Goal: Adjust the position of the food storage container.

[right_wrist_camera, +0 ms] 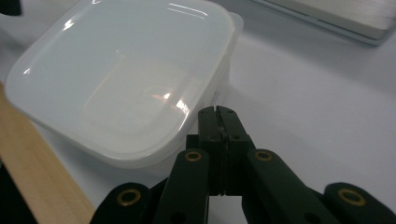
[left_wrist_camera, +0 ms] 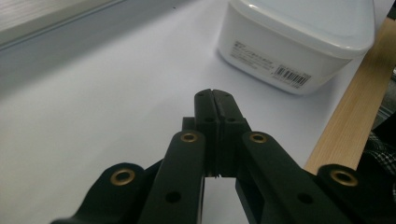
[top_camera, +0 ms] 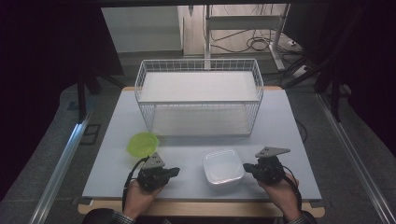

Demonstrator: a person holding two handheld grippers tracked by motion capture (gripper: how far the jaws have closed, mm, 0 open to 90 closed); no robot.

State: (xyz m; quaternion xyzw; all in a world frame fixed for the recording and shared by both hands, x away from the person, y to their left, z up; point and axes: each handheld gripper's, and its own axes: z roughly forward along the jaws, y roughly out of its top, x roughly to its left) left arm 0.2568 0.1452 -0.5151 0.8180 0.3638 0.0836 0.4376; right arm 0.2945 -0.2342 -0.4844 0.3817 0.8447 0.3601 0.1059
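A white lidded plastic container [top_camera: 223,167] sits near the front of the white table [top_camera: 280,121], between my two grippers. My left gripper [top_camera: 175,171] lies to its left, jaws shut with nothing between them, a short way from the box. In the left gripper view the shut tips [left_wrist_camera: 215,95] point toward the container [left_wrist_camera: 299,42], which bears a barcode label. My right gripper [top_camera: 246,168] is just right of the box, also shut and empty. In the right gripper view its tips [right_wrist_camera: 218,112] sit right beside the container [right_wrist_camera: 121,79], near a corner.
A lime-green bowl [top_camera: 143,143] rests on the table behind my left gripper. A large white wire basket [top_camera: 199,102] stands across the back of the table. The table's wooden front edge [left_wrist_camera: 355,107] runs close to the container. Cables lie on the floor beyond.
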